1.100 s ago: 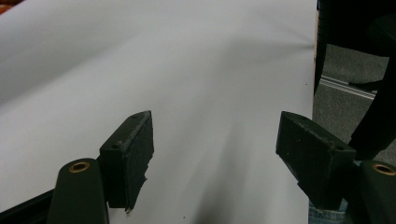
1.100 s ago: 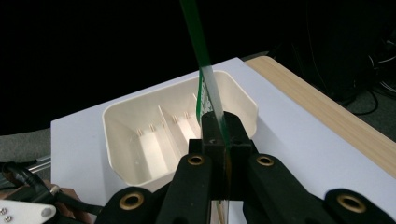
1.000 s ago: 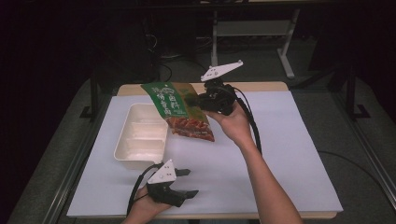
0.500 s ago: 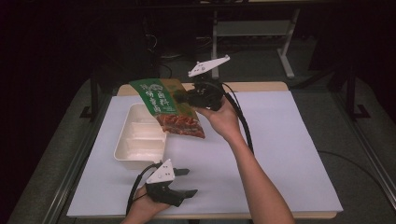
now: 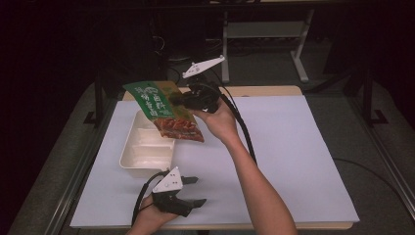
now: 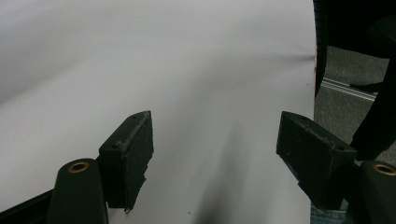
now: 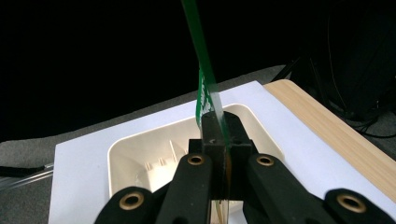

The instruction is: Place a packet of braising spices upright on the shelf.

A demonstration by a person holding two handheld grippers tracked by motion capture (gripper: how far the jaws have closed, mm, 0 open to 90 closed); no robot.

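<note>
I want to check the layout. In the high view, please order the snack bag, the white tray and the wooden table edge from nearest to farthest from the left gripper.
From the left gripper:
1. White tray, just beyond it.
2. Snack bag, held up above the tray.
3. Wooden table edge, at the far side.

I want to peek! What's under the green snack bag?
Under the green snack bag, held up by the right gripper, sits the white tray. Its near compartments look empty; the bag hides part of the tray.

Snack packet [image 5: 164, 110] above tray [image 5: 147, 147], left claw [image 5: 188, 191] nearer
</note>
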